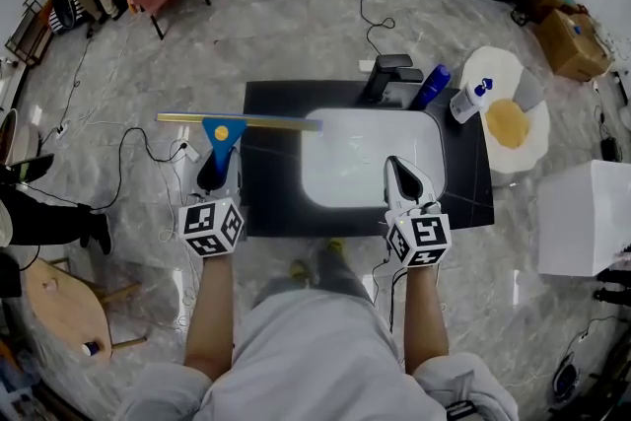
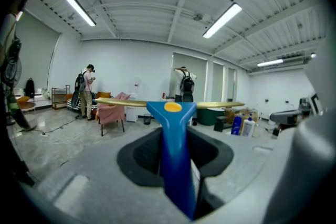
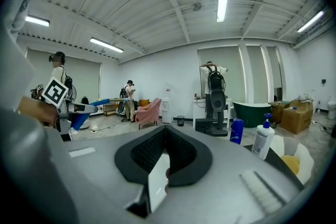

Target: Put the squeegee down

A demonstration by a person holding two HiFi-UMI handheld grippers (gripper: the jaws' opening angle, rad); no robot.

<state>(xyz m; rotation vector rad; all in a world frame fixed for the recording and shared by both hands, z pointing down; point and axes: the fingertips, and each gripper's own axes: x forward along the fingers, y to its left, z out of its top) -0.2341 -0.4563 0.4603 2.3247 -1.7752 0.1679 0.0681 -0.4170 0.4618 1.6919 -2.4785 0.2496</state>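
Observation:
The squeegee has a blue handle and a long yellowish blade that lies level, reaching from the left of the black counter over the white basin's near left corner. My left gripper is shut on its handle, and in the left gripper view the blue handle stands upright between the dark pads of the left gripper. My right gripper hovers over the basin's right part, shut with nothing in it. In the right gripper view the right gripper has its pads together.
A black faucet, a blue bottle and a white pump bottle stand at the counter's far edge. An egg-shaped mat and a white box lie to the right. A wooden stool and cables are on the left.

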